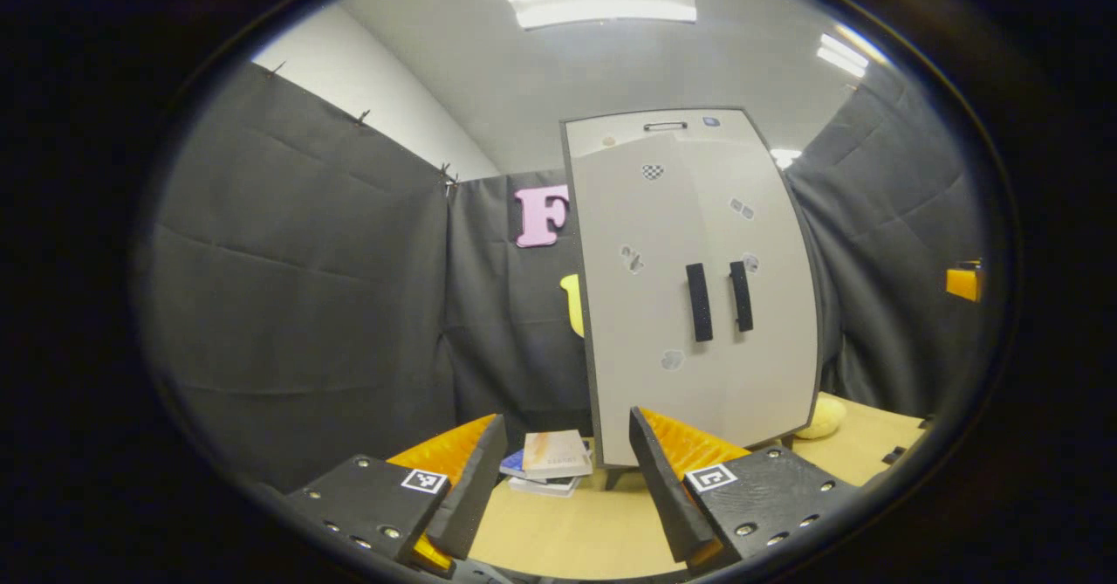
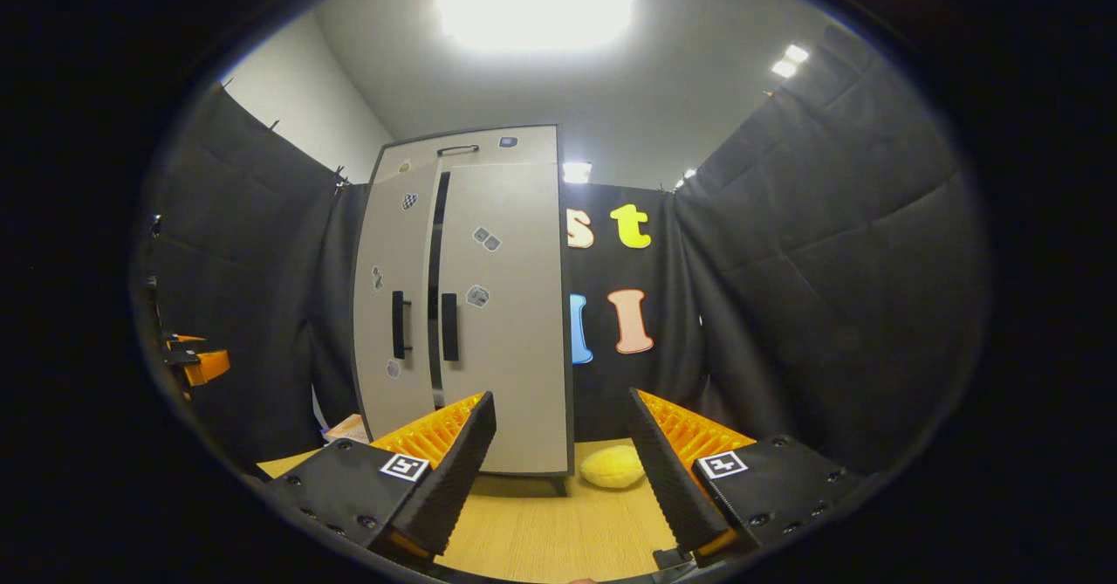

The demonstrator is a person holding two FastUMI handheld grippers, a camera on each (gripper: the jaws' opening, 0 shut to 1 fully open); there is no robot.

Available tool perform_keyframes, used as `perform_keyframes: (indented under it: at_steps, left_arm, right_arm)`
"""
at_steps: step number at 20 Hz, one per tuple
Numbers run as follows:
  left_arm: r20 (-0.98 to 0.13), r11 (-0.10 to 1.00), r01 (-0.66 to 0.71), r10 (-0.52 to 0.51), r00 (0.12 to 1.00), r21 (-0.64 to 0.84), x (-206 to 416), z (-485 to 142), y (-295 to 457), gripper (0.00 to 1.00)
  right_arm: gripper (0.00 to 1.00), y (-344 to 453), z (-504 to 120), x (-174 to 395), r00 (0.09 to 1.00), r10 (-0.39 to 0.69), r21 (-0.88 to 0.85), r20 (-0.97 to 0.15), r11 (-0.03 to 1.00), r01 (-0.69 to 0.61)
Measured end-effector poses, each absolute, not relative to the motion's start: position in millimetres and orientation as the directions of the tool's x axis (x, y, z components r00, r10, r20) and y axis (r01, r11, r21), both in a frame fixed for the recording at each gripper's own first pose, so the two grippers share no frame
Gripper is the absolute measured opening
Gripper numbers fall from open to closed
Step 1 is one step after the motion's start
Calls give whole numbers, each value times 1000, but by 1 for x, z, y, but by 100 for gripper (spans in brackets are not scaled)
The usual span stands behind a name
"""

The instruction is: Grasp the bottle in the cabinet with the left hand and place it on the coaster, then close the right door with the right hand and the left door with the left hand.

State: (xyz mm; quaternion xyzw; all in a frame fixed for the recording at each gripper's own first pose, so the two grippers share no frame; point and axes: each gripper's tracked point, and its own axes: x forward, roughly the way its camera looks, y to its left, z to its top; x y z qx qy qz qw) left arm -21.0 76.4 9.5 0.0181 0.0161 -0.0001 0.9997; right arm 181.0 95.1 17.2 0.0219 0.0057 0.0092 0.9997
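- The cabinet (image 1: 694,287) stands upright toward the back of the tabletop (image 1: 576,532), both doors nearly shut. From the right gripper view a thin dark gap shows between the left door (image 2: 393,305) and the right door (image 2: 502,305).
- The bottle is presumably inside, hidden by the doors; no coaster can be made out.
- Judged unseen, the bottle is likely rigid, smooth and a bit slippery; a grip across its mid-body, kept upright, seems safest.
- The doors look like stiff, light panels; the two black handles (image 1: 717,298) by the centre seam are the place to pull or push.
- The left gripper (image 1: 567,470) is spread wide, holding and touching nothing, facing the cabinet front.
- The right gripper (image 2: 558,453) is likewise released and empty, aimed at the cabinet's right edge.
- Books (image 1: 550,462) lie left of the cabinet base; a yellow plush (image 2: 613,467) sits at its right.
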Motion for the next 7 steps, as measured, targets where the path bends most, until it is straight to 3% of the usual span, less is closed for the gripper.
perform_keyframes:
  at_steps: [1, 5, 6, 7]
  left_arm:
    - [-31, 999, -3, 4, 1000, 36, -22, 11, 79, 83]
    - [-30, 999, -19, 20, 999, 34, -20, 11, 82, 83]
    - [-28, 999, -22, 23, 999, 33, -21, 11, 83, 90]
    - [-26, 999, -24, 25, 999, 34, -20, 12, 83, 90]
  right_arm:
    - [96, 95, 17, 180, 1000, 21, 42, -10, 999, -20]
    - [96, 95, 18, 181, 1000, 22, 36, -3, 999, -22]
    - [96, 95, 19, 181, 1000, 22, 35, -1, 999, -22]
    - [96, 95, 19, 181, 1000, 23, 34, 0, 999, -23]
